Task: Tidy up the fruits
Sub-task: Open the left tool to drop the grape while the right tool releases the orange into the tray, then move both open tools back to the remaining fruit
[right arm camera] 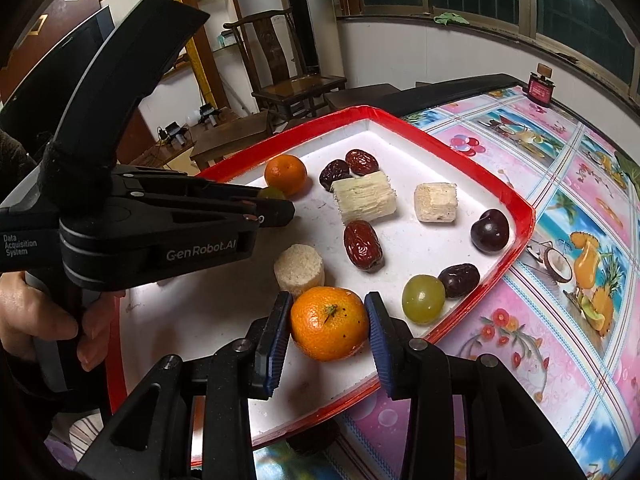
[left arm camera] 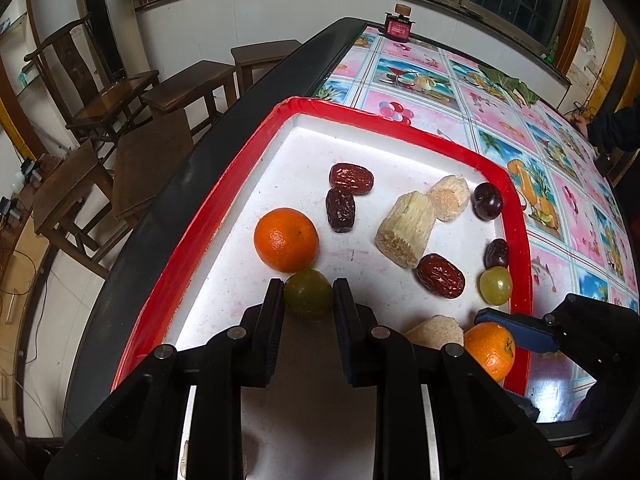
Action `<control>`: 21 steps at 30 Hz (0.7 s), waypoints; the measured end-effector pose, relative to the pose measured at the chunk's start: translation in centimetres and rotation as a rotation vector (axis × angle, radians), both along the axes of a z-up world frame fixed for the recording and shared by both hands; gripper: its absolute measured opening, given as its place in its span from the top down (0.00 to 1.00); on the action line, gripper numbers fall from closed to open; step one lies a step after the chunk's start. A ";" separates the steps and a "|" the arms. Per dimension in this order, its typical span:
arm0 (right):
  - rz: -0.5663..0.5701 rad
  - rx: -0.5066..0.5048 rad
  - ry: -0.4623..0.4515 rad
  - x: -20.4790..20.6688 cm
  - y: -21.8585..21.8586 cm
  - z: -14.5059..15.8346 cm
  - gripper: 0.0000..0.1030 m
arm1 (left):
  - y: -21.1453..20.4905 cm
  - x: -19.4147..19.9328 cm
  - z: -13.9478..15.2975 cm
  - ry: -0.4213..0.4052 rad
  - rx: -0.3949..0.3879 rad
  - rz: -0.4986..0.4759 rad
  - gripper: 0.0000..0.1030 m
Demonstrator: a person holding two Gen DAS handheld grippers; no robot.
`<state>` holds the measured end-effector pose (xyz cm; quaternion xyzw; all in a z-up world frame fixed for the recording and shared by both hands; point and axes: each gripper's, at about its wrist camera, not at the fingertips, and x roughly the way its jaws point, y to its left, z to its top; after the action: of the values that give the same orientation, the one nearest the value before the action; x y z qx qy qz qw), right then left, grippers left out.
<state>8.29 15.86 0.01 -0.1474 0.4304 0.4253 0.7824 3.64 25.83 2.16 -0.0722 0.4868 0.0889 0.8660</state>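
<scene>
A white tray with a red rim (left arm camera: 224, 216) (right arm camera: 452, 148) holds the fruit. My left gripper (left arm camera: 308, 294) is shut on a green grape (left arm camera: 309, 295), next to an orange (left arm camera: 286, 239) (right arm camera: 285, 174). My right gripper (right arm camera: 329, 322) is shut on a second orange (right arm camera: 329, 323), low over the tray's near edge; this orange also shows in the left wrist view (left arm camera: 490, 350). Red dates (left arm camera: 351, 179) (right arm camera: 363, 245), sugarcane pieces (left arm camera: 404, 228) (right arm camera: 365, 201), a dark plum (left arm camera: 487, 201) (right arm camera: 489, 231) and another green grape (left arm camera: 496, 286) (right arm camera: 423, 299) lie loose in the tray.
The tray sits on a table with a colourful fruit-print cloth (left arm camera: 560, 184) (right arm camera: 560, 240). A small red bottle (left arm camera: 398, 24) (right arm camera: 541, 86) stands at the table's far edge. Wooden chairs and stools (left arm camera: 120, 100) stand left of the table.
</scene>
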 end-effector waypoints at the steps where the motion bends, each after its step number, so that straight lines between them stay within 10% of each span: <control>1: 0.000 0.001 0.000 -0.1 0.0 0.1 0.63 | 0.0 0.0 0.0 0.001 0.000 -0.001 0.78; 10: -0.004 0.016 -0.006 -0.5 -0.5 0.6 0.62 | -0.1 -0.1 -0.1 0.018 -0.005 0.000 0.69; 21: -0.028 0.131 -0.040 -2.7 -3.7 4.0 0.36 | -1.2 -1.8 1.4 -0.024 -0.001 -0.003 0.44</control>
<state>5.55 12.14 3.98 -0.0981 0.3880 0.4385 0.8047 1.81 24.67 3.60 -0.0730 0.4766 0.0864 0.8718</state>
